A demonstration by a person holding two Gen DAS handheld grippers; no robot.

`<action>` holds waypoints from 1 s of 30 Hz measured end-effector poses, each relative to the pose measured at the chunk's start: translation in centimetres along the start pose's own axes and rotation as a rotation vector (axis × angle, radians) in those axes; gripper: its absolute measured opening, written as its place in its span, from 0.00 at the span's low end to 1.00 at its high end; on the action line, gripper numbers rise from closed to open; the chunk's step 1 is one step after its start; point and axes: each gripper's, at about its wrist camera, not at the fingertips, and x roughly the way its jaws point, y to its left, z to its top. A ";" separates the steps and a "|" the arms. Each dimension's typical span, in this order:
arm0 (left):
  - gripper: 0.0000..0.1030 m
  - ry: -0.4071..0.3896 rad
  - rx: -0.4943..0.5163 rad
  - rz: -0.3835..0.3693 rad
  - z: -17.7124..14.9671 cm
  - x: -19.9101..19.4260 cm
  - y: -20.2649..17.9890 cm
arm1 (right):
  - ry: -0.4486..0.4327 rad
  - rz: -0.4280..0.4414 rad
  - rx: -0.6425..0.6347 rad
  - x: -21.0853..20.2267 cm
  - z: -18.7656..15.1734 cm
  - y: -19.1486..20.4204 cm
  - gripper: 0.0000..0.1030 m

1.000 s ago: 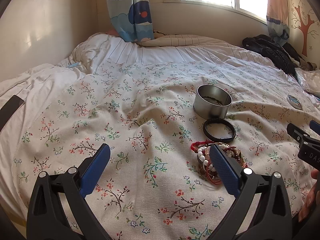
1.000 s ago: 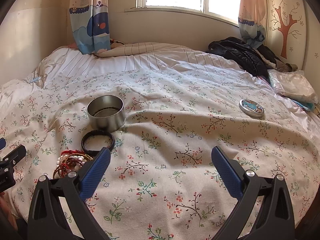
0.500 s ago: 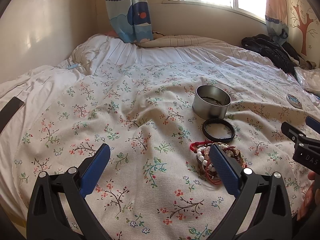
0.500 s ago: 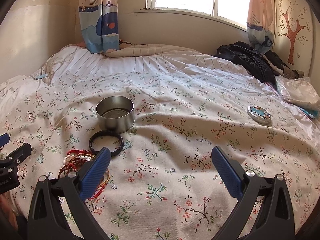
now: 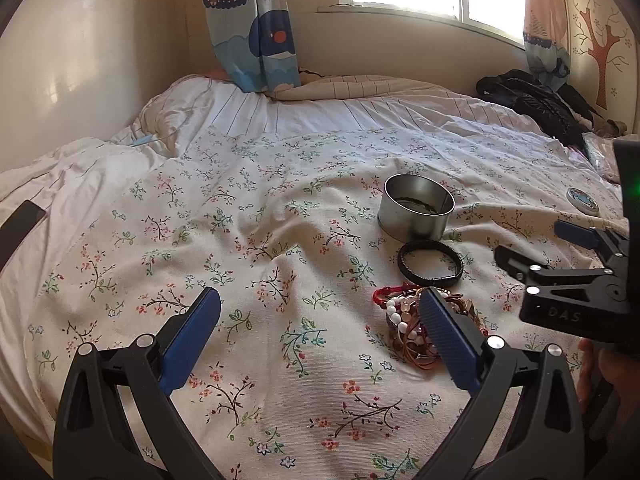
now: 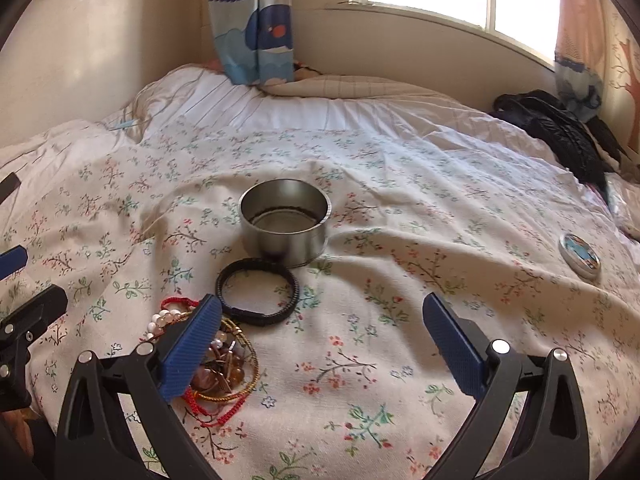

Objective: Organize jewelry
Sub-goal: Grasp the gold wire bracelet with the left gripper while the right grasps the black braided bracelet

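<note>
Lying on the floral bedspread [image 5: 256,216] is a tangle of bracelets [image 6: 216,356]: white and pink beads, amber-brown beads, a thin gold bangle and red cord loops, all heaped together. Just beyond the heap, apart from it by a narrow strip of cloth, a black braided band [image 6: 258,290] lies flat in a full ring. Beyond the band, almost touching it, stands a round metal tin [image 6: 285,216], upright and lidless, with something dark lying around the edge of its bottom; what it is cannot be told. Well off to the right on the spread rests a small round lid [image 6: 581,257] with a blue picture on top.

Both tongs hover low over the bed, pointed toward the window. The left gripper [image 5: 320,340] is spread wide with nothing between its blue pads; its right finger [image 5: 448,340] overlaps the bracelet heap in the left view, but whether it touches cannot be told. The right gripper [image 6: 322,344] is likewise wide and holds nothing; its left finger [image 6: 192,348] stands over the heap in its own view, with the black band just ahead of the tip. In the left view the right tool appears at the far right edge, with part of a hand [image 5: 600,376] beneath it.
</note>
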 end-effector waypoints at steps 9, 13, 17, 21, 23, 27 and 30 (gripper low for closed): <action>0.93 0.000 0.014 -0.013 -0.2 0.0 -0.5 | 0.186 0.055 -0.026 7.0 1.7 0.5 0.57; 0.93 -0.003 0.020 -0.037 -0.3 0.0 -0.6 | 0.294 0.072 -0.044 10.8 1.4 0.4 0.48; 0.93 -0.014 0.051 -0.074 -0.5 -0.3 -1.3 | 0.304 0.115 -0.019 11.0 1.1 -0.3 0.08; 0.92 0.003 0.106 -0.141 -0.5 0.0 -2.6 | 0.239 0.117 0.056 8.6 1.4 -2.0 0.08; 0.88 0.017 0.130 -0.184 -0.5 0.5 -3.3 | 0.209 0.108 0.091 7.6 1.5 -3.0 0.08; 0.70 0.055 0.169 -0.272 -0.4 1.9 -4.9 | 0.209 0.085 0.125 7.4 1.3 -4.4 0.08; 0.63 0.081 0.189 -0.313 -0.1 3.6 -5.9 | 0.220 0.082 0.137 7.7 1.0 -4.9 0.09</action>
